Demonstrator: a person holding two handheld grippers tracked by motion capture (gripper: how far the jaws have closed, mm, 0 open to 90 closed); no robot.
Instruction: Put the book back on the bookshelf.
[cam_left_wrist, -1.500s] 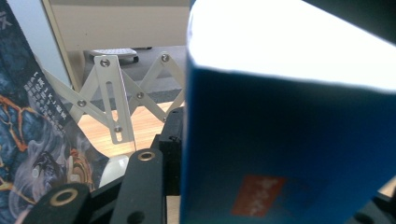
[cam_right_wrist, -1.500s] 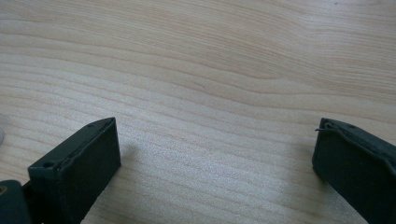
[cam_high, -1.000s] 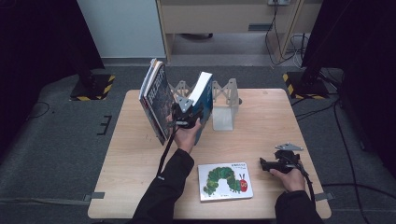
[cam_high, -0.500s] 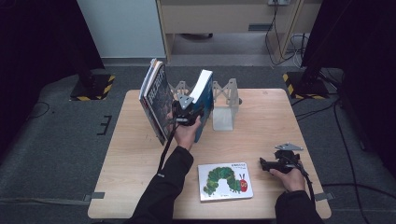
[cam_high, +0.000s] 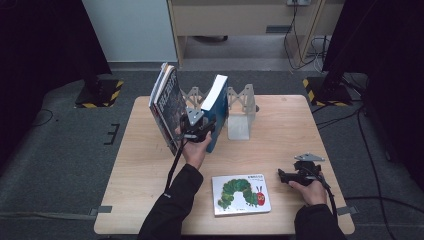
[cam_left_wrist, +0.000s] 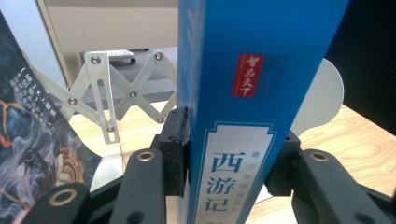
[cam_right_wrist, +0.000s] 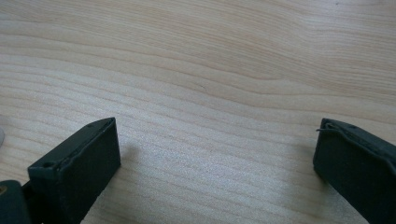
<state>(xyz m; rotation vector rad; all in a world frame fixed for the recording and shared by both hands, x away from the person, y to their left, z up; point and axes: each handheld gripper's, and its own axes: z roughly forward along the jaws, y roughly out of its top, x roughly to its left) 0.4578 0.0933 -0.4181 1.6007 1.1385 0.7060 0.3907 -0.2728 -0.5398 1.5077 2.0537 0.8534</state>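
Note:
A blue book (cam_high: 217, 111) (cam_left_wrist: 252, 112) with Chinese lettering stands nearly upright between the ends of an expanding metal book rack (cam_high: 240, 107) (cam_left_wrist: 109, 95). My left gripper (cam_high: 197, 131) (cam_left_wrist: 233, 158) is shut on the book's spine, one pad on each cover. Dark illustrated books (cam_high: 167, 107) (cam_left_wrist: 32, 135) lean at the rack's left end. A caterpillar picture book (cam_high: 241, 193) lies flat near the table's front edge. My right gripper (cam_high: 282, 176) (cam_right_wrist: 215, 158) rests low over bare wood at the front right, open, with nothing between its pads.
The wooden table (cam_high: 300, 125) has bare room on its left and right sides. Beyond its far edge are a cabinet (cam_high: 240, 20), cables and yellow-black striped stand bases (cam_high: 320, 90) on a grey floor.
The blue book, in my left gripper, has tipped slightly more upright and shifted a little toward the rack. My right gripper has not moved.

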